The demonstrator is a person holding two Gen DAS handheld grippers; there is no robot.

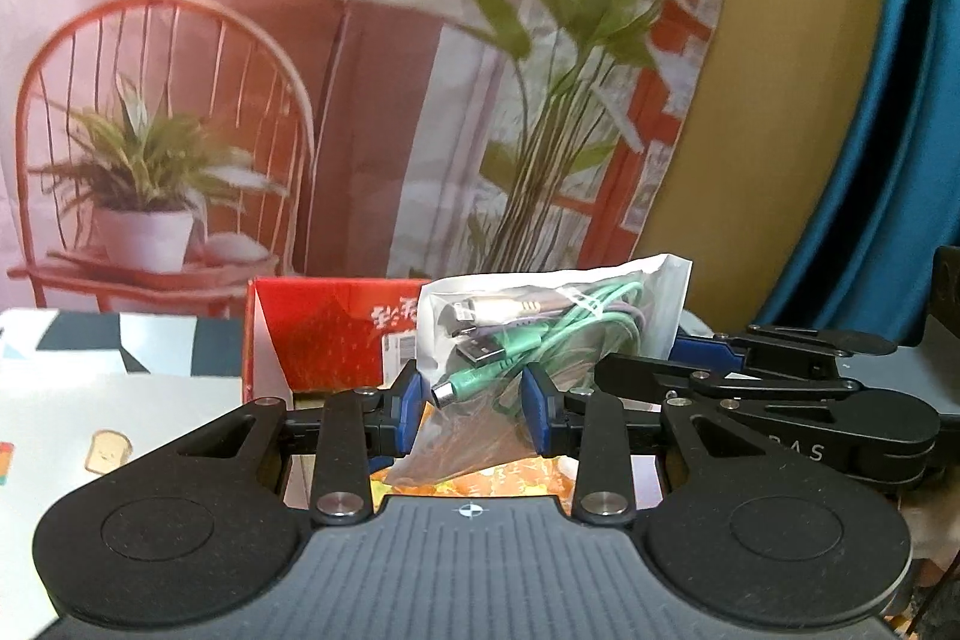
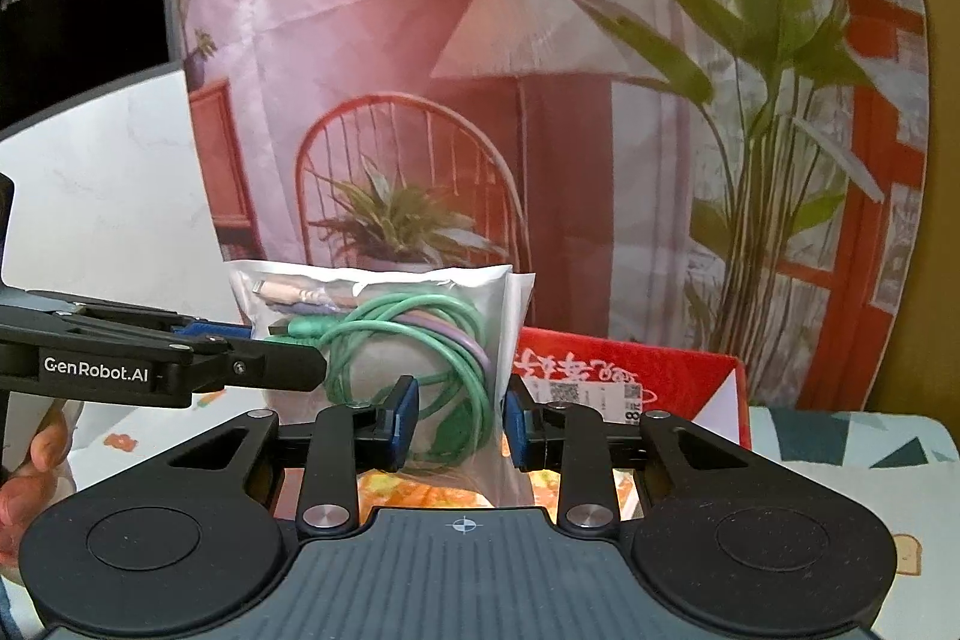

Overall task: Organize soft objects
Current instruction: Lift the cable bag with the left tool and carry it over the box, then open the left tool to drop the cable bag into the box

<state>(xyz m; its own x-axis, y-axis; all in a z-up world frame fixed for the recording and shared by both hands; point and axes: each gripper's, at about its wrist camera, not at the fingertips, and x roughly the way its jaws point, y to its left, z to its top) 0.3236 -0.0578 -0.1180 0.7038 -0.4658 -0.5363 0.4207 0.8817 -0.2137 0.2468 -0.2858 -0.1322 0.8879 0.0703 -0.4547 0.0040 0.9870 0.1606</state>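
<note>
A clear plastic bag of coiled green and purple cables (image 1: 540,322) hangs upright in the air, pinched from two sides. In the left wrist view my left gripper (image 1: 473,400) is shut on the bag's lower part, blue pads pressing both faces. The right gripper (image 1: 660,358) comes in from the right and grips the bag's far edge. In the right wrist view the same bag (image 2: 420,322) sits between the blue pads of my right gripper (image 2: 459,421), which is shut on it. The left gripper (image 2: 264,346) reaches in from the left onto the bag's side.
An open red cardboard box (image 1: 324,334) (image 2: 660,370) stands just behind and below the bag, with orange packets inside. A patterned tablecloth (image 1: 120,400) covers the table. A printed backdrop (image 2: 420,100) hangs close behind. A person's hand (image 2: 36,460) shows at the left edge.
</note>
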